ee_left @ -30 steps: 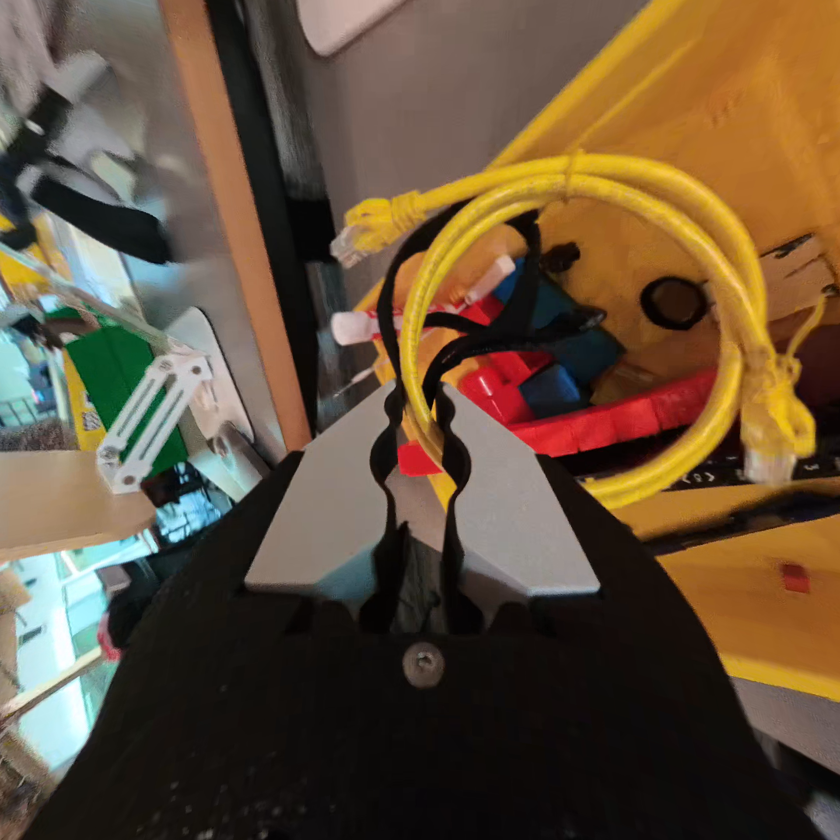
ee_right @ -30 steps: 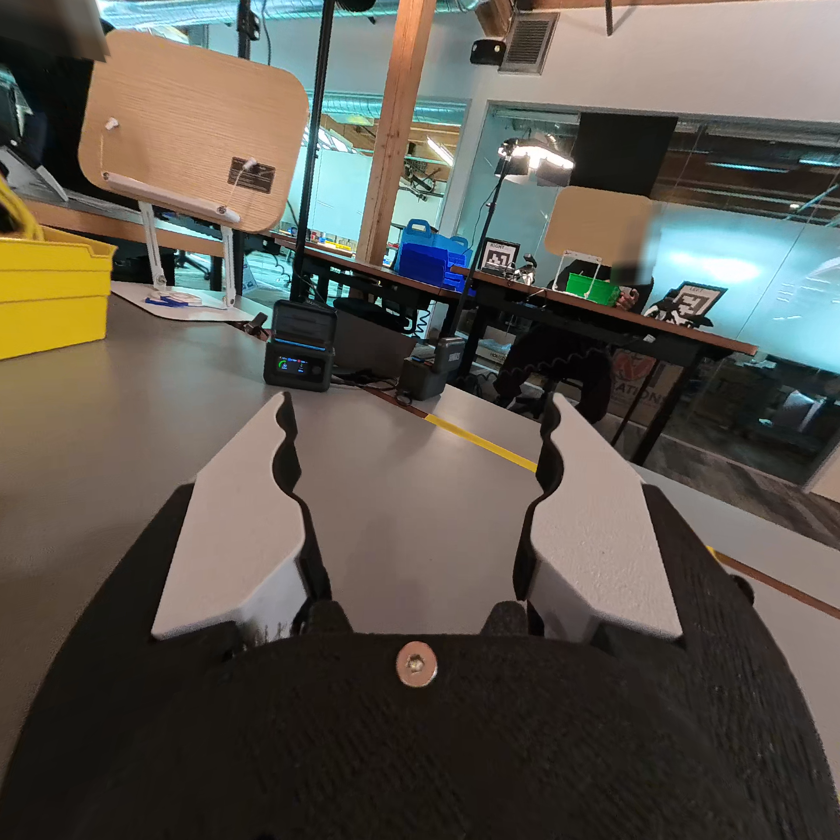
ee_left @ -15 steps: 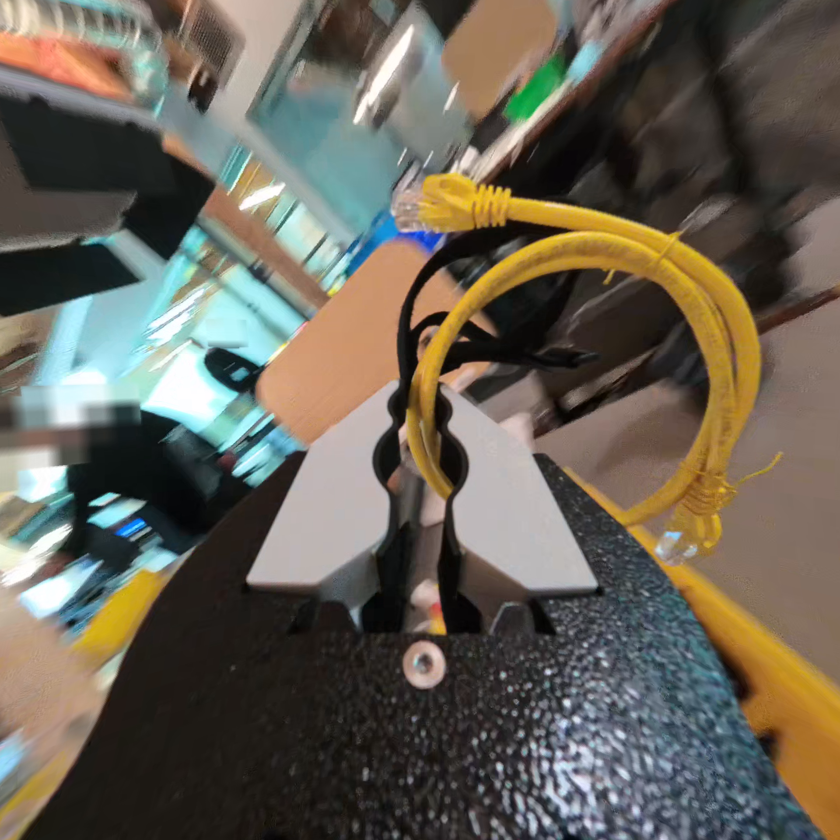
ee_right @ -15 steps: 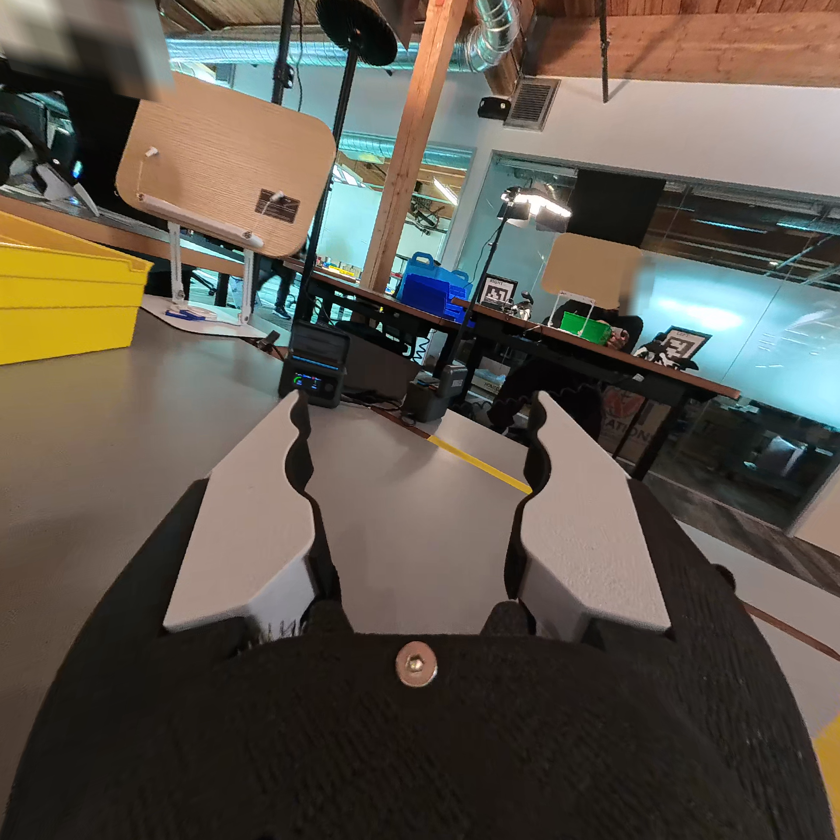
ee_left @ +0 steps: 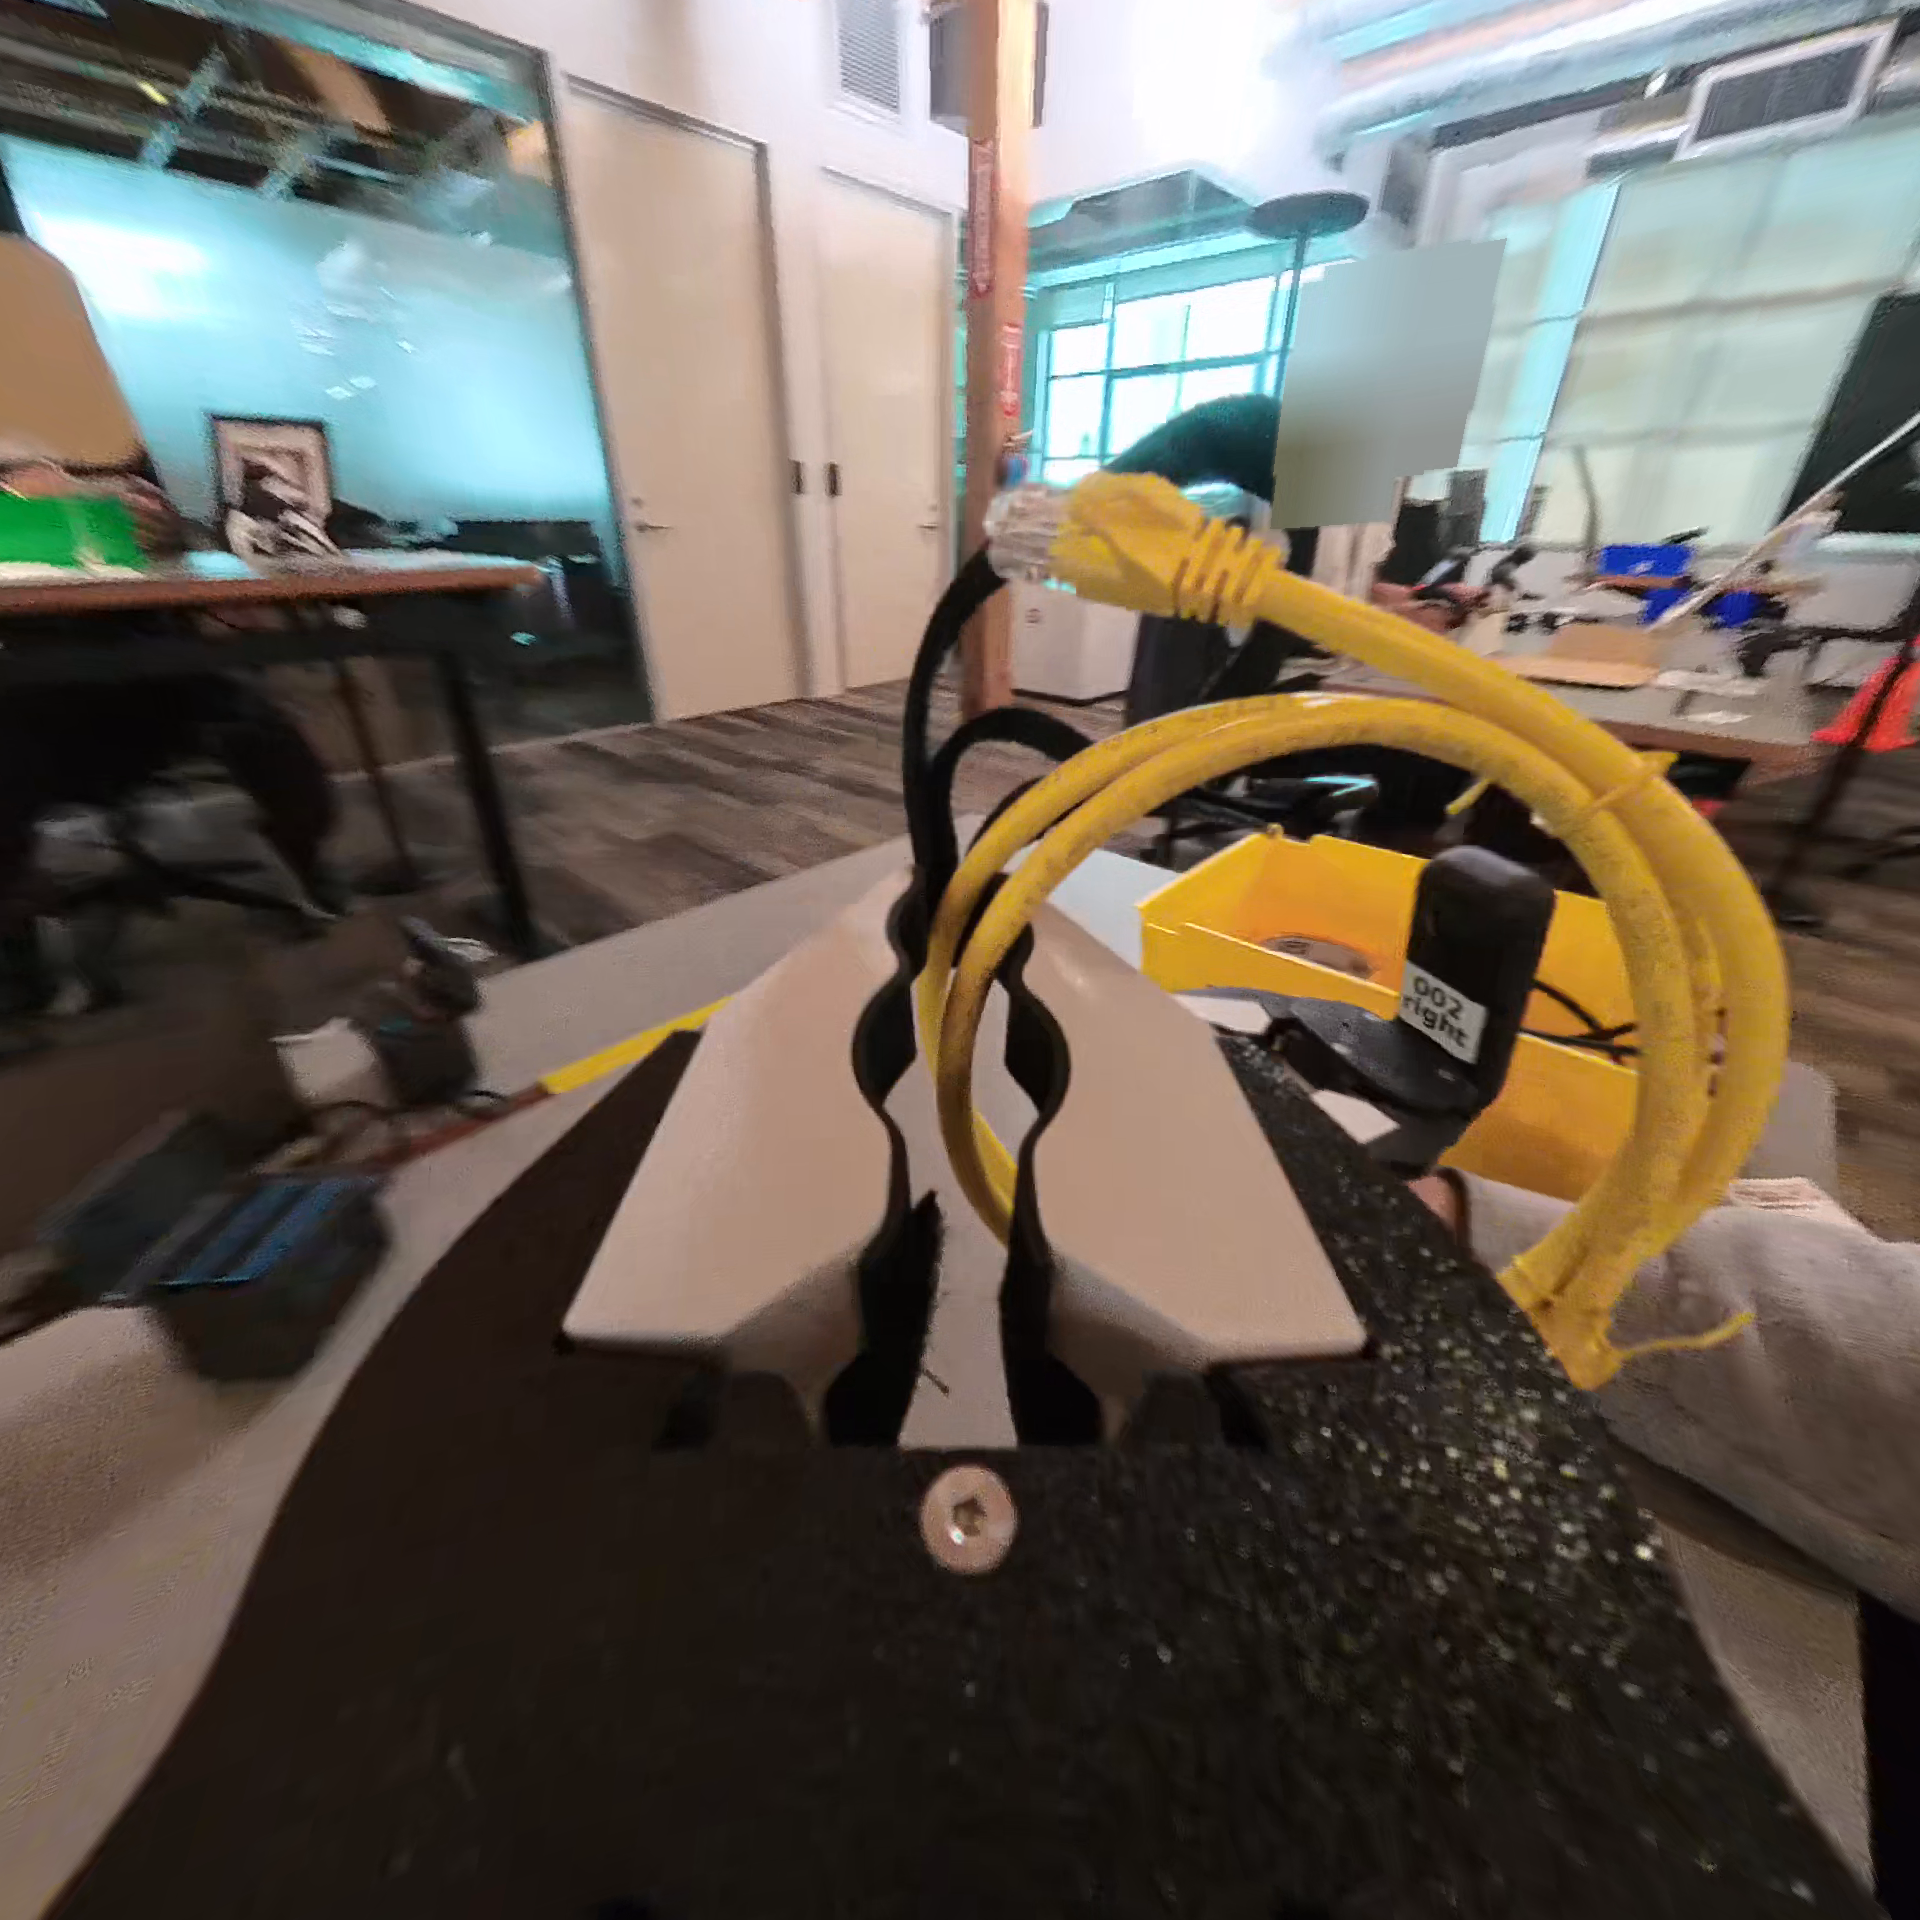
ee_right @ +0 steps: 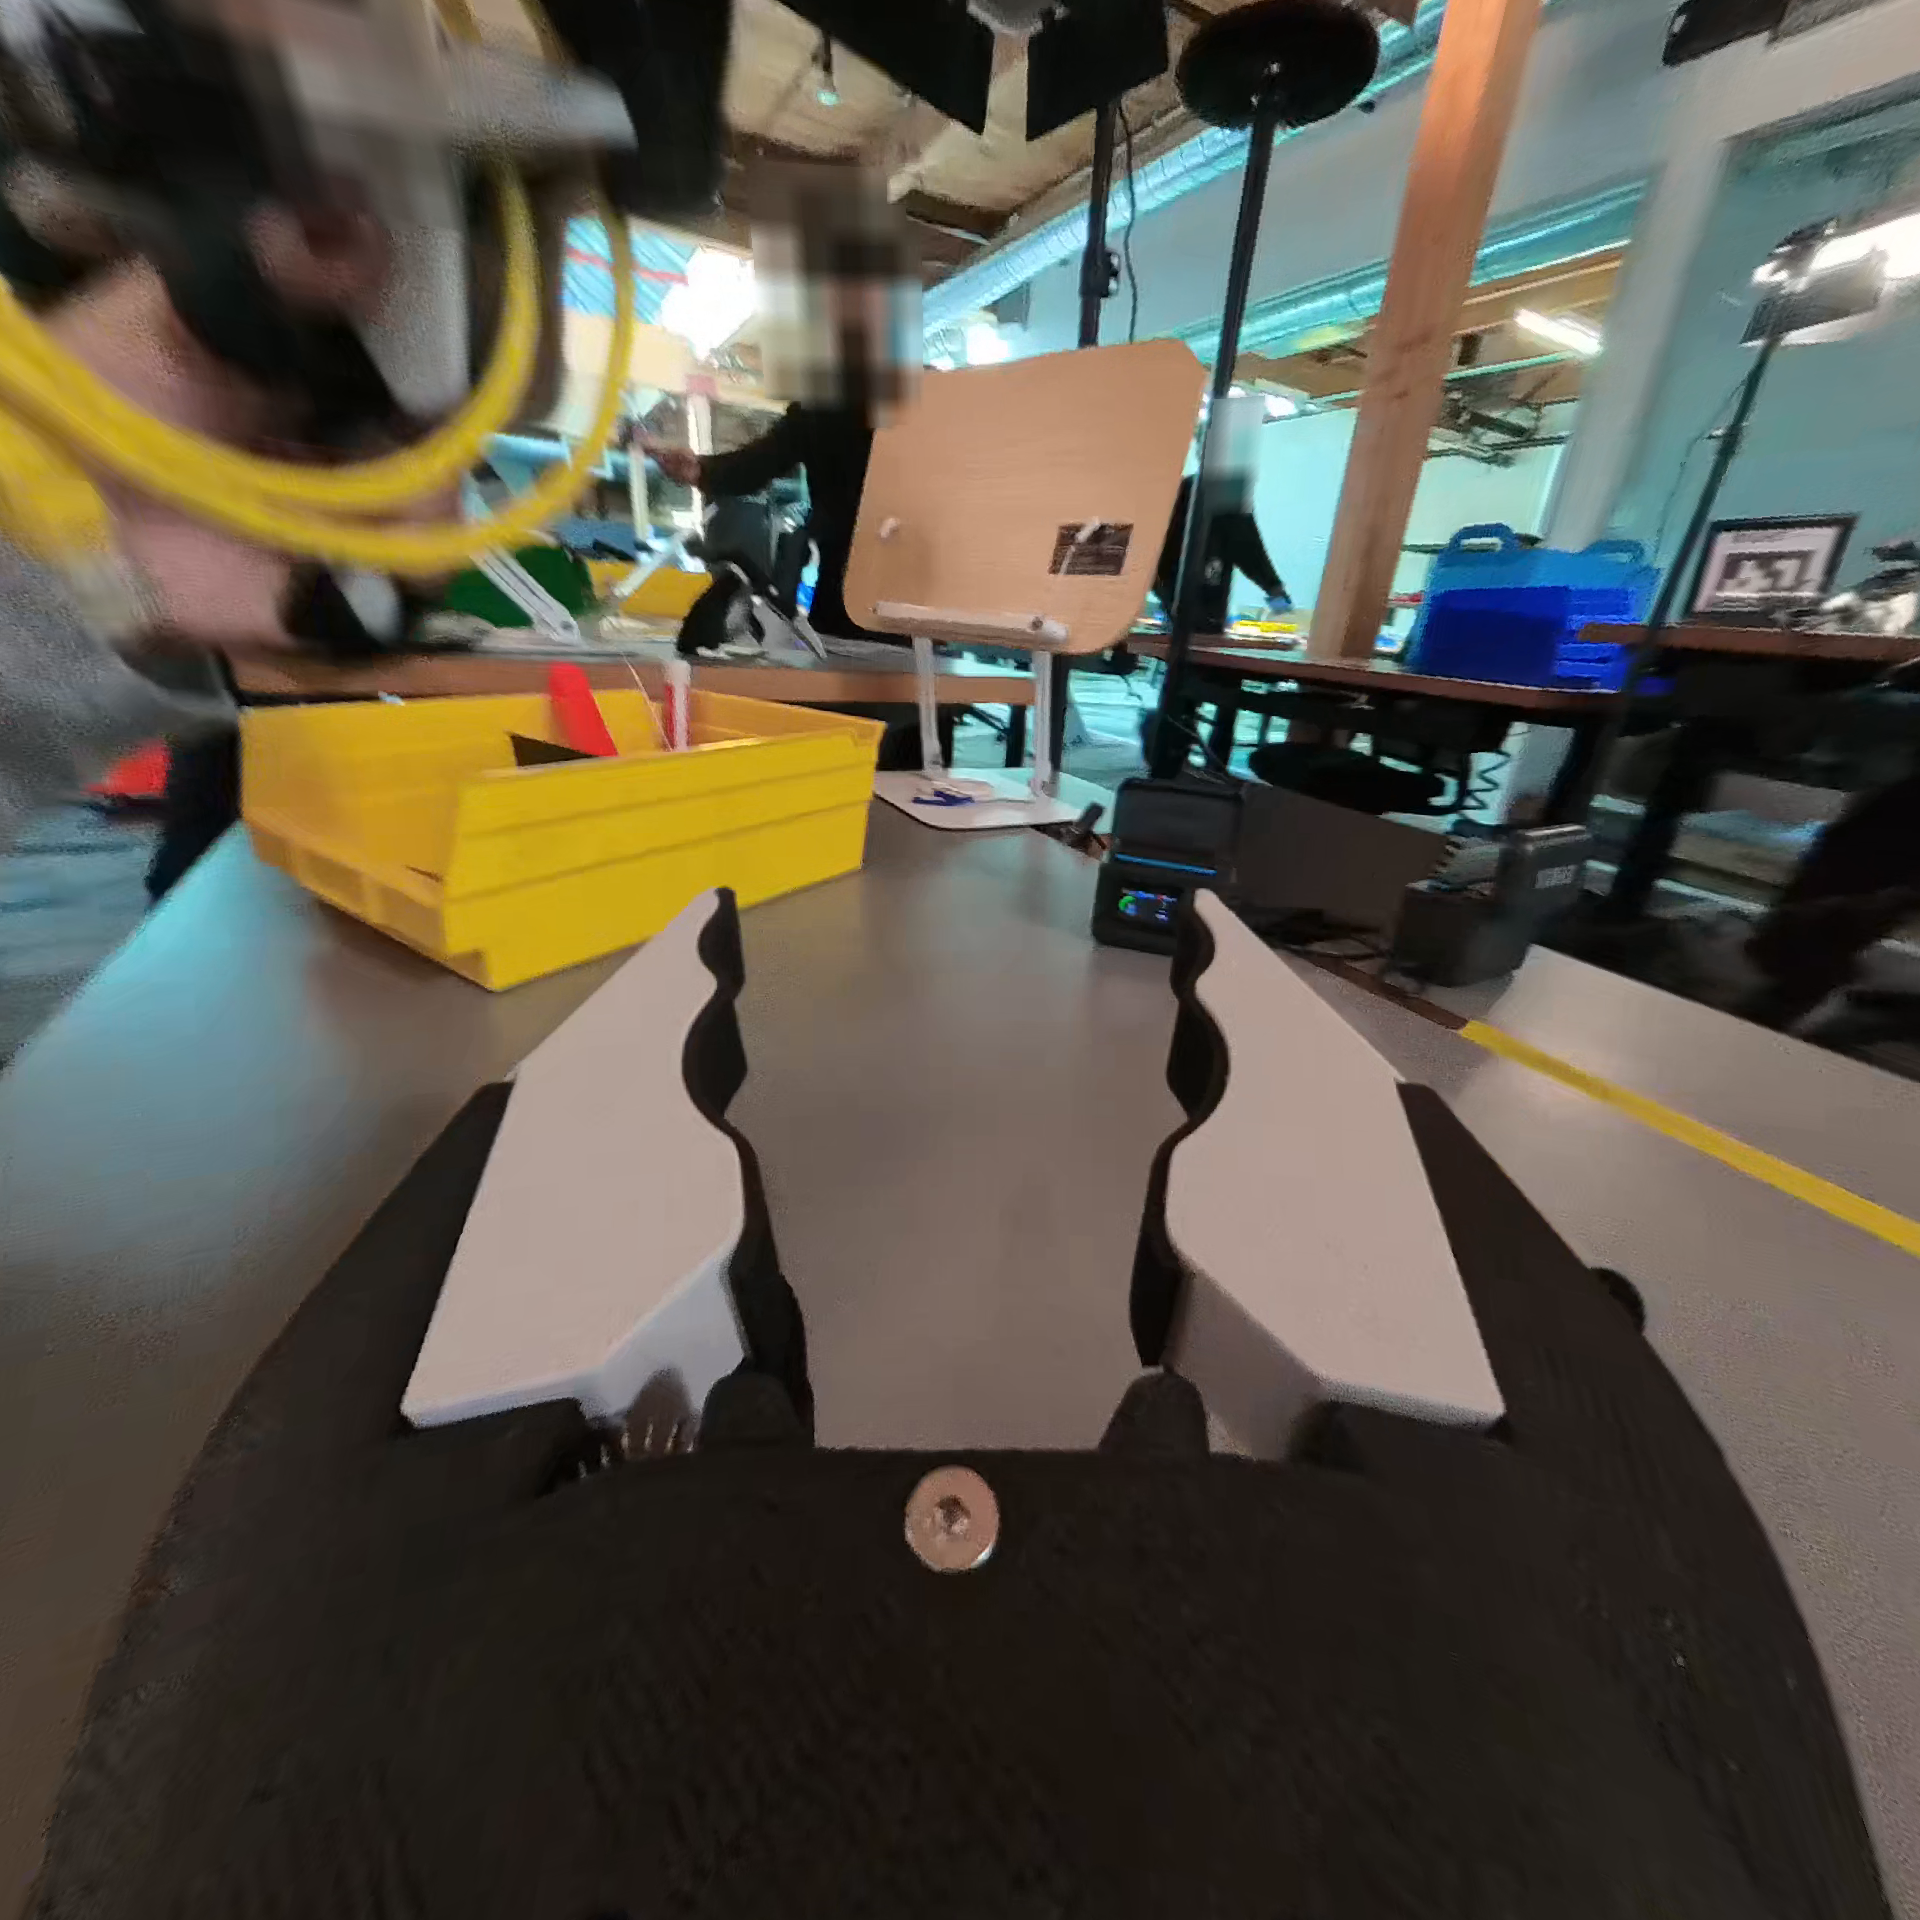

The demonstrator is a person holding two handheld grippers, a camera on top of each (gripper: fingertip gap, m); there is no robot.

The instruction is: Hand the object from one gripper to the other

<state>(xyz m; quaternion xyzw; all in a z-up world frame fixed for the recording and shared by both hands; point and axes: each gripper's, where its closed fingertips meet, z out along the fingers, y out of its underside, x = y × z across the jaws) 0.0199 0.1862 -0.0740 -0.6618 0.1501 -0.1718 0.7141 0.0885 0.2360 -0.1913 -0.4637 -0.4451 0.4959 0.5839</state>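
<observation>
My left gripper (ee_left: 961,925) is shut on a coiled yellow network cable (ee_left: 1621,831) with a black strap (ee_left: 935,727) looped through it, and holds it in the air above the grey table. The coil hangs out to the right of the fingers. Part of the right gripper's black body (ee_left: 1465,997) shows just behind the coil. My right gripper (ee_right: 956,935) is open and empty, low over the table (ee_right: 935,1143). In the right wrist view the cable (ee_right: 312,499) and the left gripper (ee_right: 343,208) show blurred at the upper left, well above and left of the right fingers.
A yellow bin (ee_right: 561,831) with red pieces stands on the table, also in the left wrist view (ee_left: 1299,914). A wooden board on a stand (ee_right: 1018,499) and a small black device (ee_right: 1153,883) are behind. A yellow tape line (ee_right: 1662,1132) runs at right. A person's sleeve (ee_left: 1766,1403) shows. The grippers' ends are close to 15 cm from one another.
My left gripper has lifted the cable out of the yellow bin and swung it over the table toward the right gripper. The right gripper has turned left, still open; the cable now shows in its view.
</observation>
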